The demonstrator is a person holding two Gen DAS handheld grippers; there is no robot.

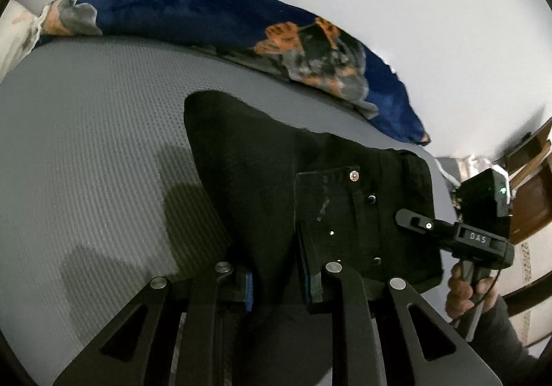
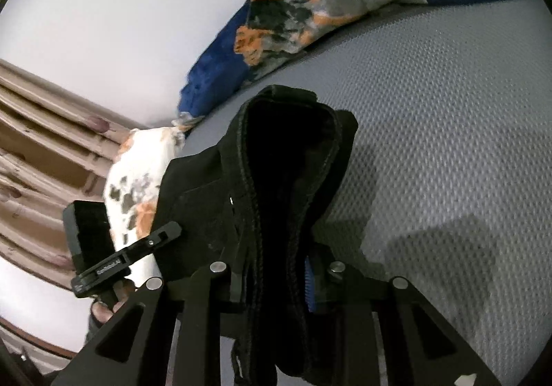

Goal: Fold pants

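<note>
Left wrist view. My left tongs (image 1: pixel 276 286) are closed on a fold of the black denim pants (image 1: pixel 262 179), the cloth pinched between the blue-padded fingers (image 1: pixel 249 292). From the tongs the garment runs toward 12 o'clock, its upper edge draped out over the grey textured mattress (image 1: pixel 86 151). The waistband with its rivets lies at 2 o'clock, and there the black right tongs (image 1: pixel 408 217) meet the waistband edge. I judge the long axis to run from my grip toward 1 o'clock. A crumpled blue, orange and grey patterned blanket (image 1: pixel 193 13) lies along the far edge of the bed, from 10 to 2 o'clock.

Right wrist view. My right tongs (image 2: pixel 276 277) are clamped on a thick bundle of seamed layers; the pants rise toward 12 o'clock in a hollow, hood-like fold. The left tongs (image 2: pixel 169 230) touch the cloth at 9 o'clock, just beside mine. The mattress spreads from 1 to 4 o'clock.

Judgement: both grips sit at the waist end, the right hand nearer the band, and the garment hangs partly lifted; the coming fold turns on carrying this end along the long axis.
</note>
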